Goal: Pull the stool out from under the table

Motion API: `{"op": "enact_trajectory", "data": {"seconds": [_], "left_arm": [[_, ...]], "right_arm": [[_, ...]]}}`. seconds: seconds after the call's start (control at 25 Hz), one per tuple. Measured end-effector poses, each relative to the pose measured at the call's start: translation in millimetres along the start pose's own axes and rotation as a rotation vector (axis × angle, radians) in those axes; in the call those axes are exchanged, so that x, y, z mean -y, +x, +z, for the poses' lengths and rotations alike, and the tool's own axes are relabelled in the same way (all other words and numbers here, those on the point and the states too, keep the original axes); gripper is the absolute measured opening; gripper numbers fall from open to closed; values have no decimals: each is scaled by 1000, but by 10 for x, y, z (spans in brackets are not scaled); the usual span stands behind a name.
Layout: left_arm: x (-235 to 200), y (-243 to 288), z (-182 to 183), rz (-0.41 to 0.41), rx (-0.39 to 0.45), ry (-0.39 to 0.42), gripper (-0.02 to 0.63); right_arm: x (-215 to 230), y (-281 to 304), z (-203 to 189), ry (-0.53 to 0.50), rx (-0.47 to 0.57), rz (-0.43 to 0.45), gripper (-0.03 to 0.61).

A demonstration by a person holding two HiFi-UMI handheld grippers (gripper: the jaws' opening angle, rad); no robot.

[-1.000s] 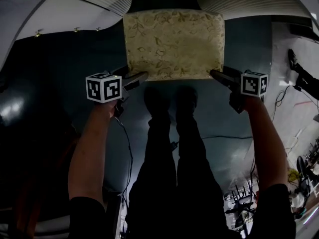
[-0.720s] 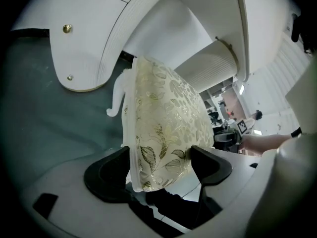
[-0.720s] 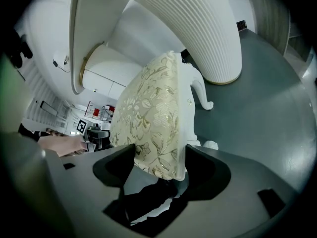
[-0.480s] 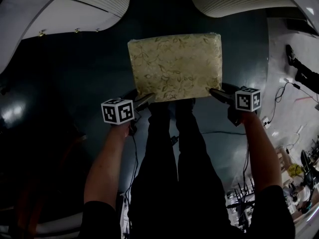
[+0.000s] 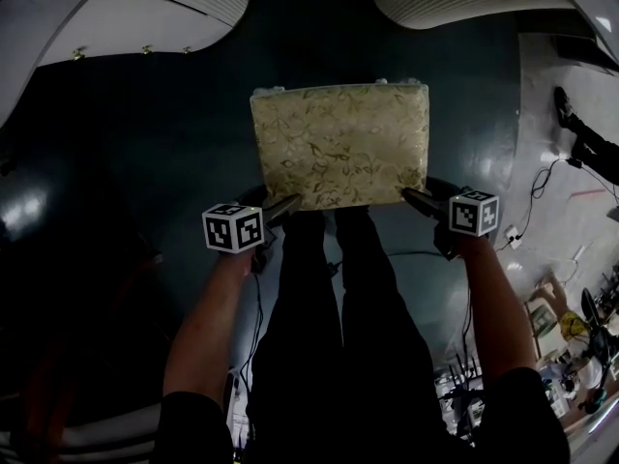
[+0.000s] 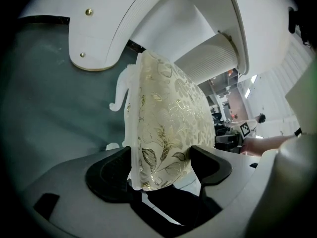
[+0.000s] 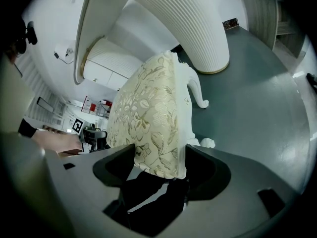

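Floor point(image 5: 135, 162): dark teal, glossy.

Table point(image 5: 145, 8): white, with ribbed curved parts seen at the upper left and upper right of the head view. A dark gap of floor is left between them.

Stool point(image 5: 340, 143): found straight ahead of the person, on the floor below that gap. Its whole seat is seen clear of the white table parts, so it is judged to be out, or nearly so. The long axis of the seat is laid left to right, across the line of pull. The near long edge is set just above the person's legs point(image 5: 338, 288), which are judged to limit further travel unless a step back is taken.

Cushion point(image 6: 163, 118): cream fabric with a gold leaf pattern, padded, on a white frame. One curled white leg point(image 7: 198, 90) is visible.

Left gripper point(image 5: 283, 206): jaws closed against the near left corner of the seat, with cushion and frame edge pinched between the pads.

Right gripper point(image 5: 414, 198): jaws likewise clamped on the near right corner.

Both corners are held about level, and neither gripper is nearer than the other. An even, straight draw toward the body is judged to be called for.
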State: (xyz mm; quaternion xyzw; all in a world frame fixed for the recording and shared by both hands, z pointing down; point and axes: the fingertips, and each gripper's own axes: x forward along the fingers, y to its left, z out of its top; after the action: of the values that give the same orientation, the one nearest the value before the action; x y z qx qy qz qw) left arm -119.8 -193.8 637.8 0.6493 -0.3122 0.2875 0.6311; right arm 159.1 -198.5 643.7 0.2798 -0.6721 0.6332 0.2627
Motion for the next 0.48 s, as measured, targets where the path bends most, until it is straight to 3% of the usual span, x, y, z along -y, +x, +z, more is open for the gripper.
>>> {"op": "enact_trajectory", "data": {"seconds": [0.2, 0.48], "left_arm": [[-31, 6, 27, 17, 9, 16, 385], [-25, 3, 36, 32, 7, 12, 385]], "right_arm": [[-113, 34, -70, 79, 6, 35, 270], [-53, 11, -58, 27, -32, 40, 270]]}}
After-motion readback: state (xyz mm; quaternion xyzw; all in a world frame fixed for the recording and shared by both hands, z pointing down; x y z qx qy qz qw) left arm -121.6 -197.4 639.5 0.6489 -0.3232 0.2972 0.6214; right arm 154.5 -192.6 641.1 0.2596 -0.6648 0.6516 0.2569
